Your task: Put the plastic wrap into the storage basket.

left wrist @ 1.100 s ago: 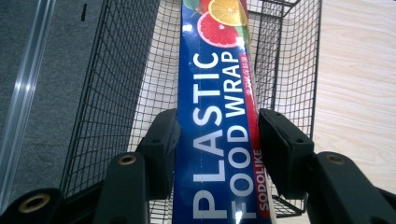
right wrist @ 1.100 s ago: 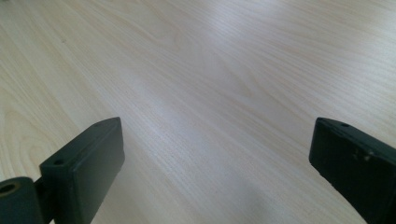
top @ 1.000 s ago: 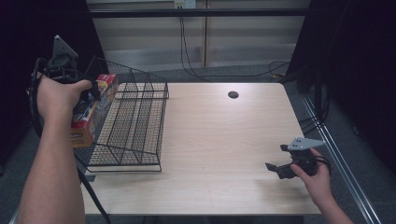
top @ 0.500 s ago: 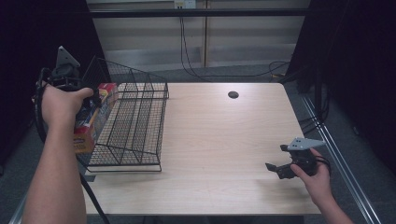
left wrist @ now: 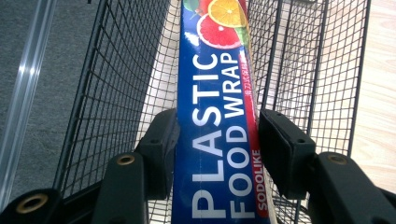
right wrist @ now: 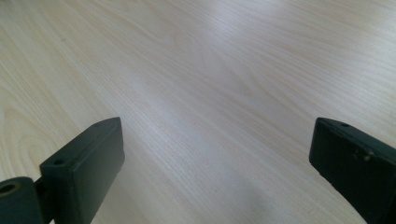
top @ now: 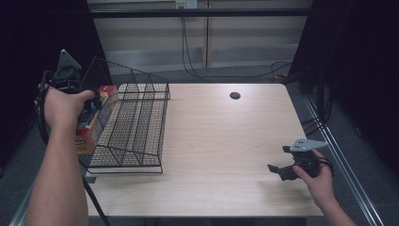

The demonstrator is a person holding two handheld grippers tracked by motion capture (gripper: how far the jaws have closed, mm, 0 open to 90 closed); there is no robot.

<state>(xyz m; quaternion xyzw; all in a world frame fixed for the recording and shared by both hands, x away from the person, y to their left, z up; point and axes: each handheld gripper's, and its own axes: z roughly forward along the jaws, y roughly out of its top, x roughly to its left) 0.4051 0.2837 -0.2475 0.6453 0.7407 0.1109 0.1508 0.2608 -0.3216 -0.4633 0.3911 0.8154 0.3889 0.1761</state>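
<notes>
Between left gripper (left wrist: 217, 140) jaws, wrap box (left wrist: 217, 116) is clamped lengthwise for rack (left wrist: 303, 60) loading; right gripper (right wrist: 215, 163) is held wide, idle.

Left forearm comes up along the left side of the high view, wrist raised, hand wrapped round the left claw (top: 89, 106) from behind, grey three-cornered plate at the top and cable looping off beside the wrist. Left claw view: both black pads (left wrist: 161, 140) pressed flat against the sides of the box (left wrist: 217, 135) they hold, jaws nearly as closed as they get, pointing forward and down. Right hand sits low at the near right corner, right claw (top: 277, 170) pointing left, grey plate up top. Right claw view: jaws spread wide, nothing between them, tilted slightly downward just over the bench (right wrist: 210, 84).
</notes>
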